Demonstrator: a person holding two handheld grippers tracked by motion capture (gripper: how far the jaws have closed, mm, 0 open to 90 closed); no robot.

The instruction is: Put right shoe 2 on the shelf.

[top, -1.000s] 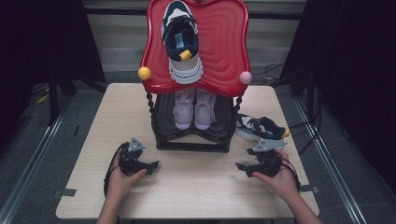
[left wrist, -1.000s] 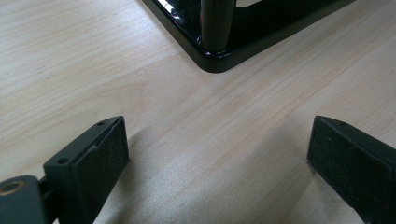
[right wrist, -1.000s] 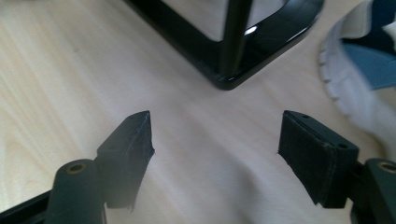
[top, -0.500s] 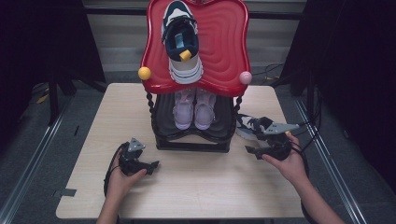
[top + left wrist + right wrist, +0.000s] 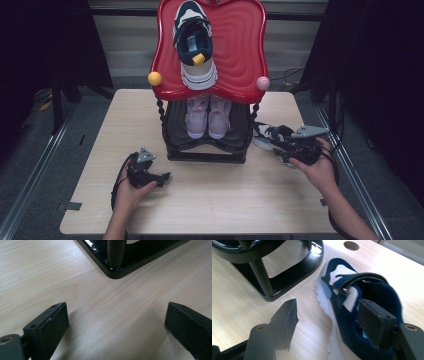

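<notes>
A navy and white shoe lies on its own on the table, right of the rack. My right gripper straddles its near side wall: one pad is inside the shoe's opening, the other pad hangs over bare wood, apart from the sole. Its jaws have just been closing, with the wall between them unpressed. In the high view the right gripper sits at the shoe's heel. My left gripper rests open on the table, nothing between its jaws.
A two-tier rack stands mid-table: a red top shelf carries a matching navy shoe, a black lower shelf holds a pink pair. Its base corner lies just ahead of the left gripper. A cable hole is beyond the shoe.
My right hand has moved away from the table's front, back and to the right, up to the navy shoe. The left hand has stayed put.
</notes>
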